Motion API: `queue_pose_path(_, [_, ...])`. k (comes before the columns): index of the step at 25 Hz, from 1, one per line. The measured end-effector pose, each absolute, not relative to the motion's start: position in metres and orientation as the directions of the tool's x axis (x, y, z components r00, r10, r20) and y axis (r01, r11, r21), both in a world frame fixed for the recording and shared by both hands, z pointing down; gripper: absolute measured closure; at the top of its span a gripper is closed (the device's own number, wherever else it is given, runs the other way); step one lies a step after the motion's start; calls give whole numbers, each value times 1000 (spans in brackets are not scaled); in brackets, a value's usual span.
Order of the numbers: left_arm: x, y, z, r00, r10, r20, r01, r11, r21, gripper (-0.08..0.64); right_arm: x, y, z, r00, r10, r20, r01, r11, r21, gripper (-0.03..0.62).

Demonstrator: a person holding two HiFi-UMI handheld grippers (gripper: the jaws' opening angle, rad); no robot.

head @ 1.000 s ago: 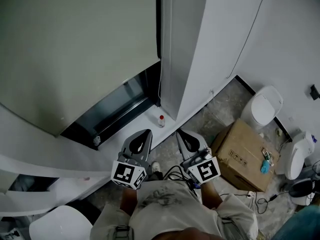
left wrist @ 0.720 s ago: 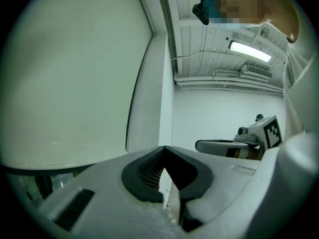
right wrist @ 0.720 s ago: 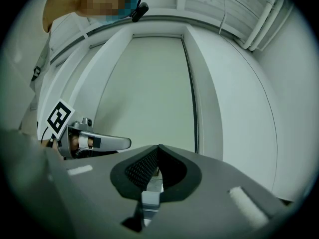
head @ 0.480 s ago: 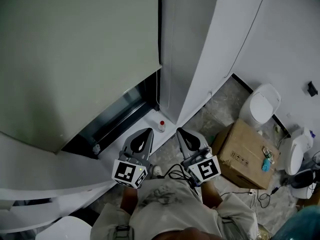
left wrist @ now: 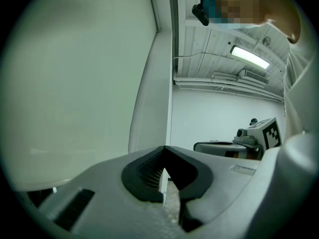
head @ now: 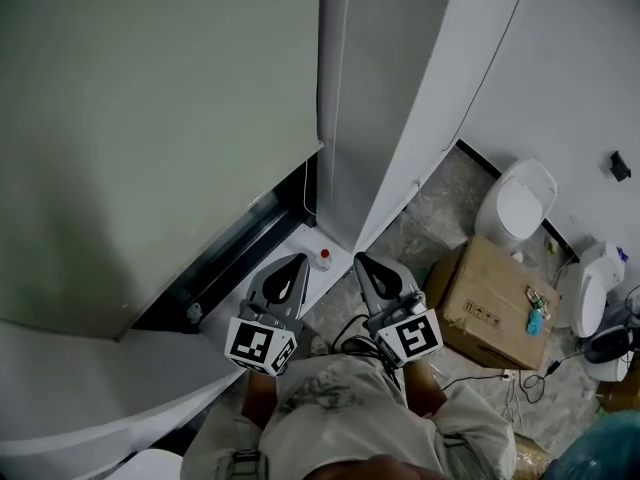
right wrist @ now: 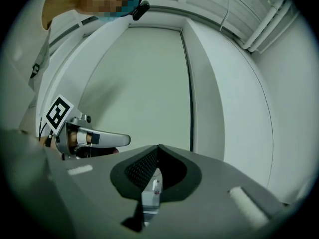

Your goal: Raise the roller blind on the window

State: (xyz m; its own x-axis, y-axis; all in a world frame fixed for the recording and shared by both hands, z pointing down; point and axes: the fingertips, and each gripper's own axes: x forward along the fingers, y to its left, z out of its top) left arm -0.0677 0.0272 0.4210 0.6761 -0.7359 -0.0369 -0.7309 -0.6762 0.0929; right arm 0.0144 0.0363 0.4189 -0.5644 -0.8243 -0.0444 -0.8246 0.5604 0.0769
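The pale roller blind (head: 150, 118) covers most of the window, and its bottom edge leaves a dark strip of glass (head: 235, 253) above the sill. A thin cord (head: 303, 183) hangs at the blind's right edge. Both grippers are held low in front of the person's body, short of the sill and touching nothing. My left gripper (head: 290, 266) is shut, as is my right gripper (head: 363, 264). In the left gripper view the blind (left wrist: 75, 83) fills the left and the shut gripper (left wrist: 164, 151) is empty. The right gripper (right wrist: 158, 148) is shut and empty too, facing the blind (right wrist: 144, 83).
A small red-capped bottle (head: 322, 259) stands on the white sill (head: 240, 303). A white column (head: 385, 108) rises right of the window. On the floor to the right lie a cardboard box (head: 490, 303), two white fixtures (head: 518, 203) (head: 590, 290) and cables (head: 500, 378).
The head view has shifted, so the blind fills more of the frame and the dark window strip looks narrower. Both grippers stay shut and in nearly the same place.
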Motion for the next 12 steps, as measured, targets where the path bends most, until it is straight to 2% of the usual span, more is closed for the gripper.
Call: queue_pose_path(12, [-52, -26, 428, 651, -759, -21, -755, -649, 96, 555, 29, -21, 427, -592, -805, -37, -805, 589, 70, 581])
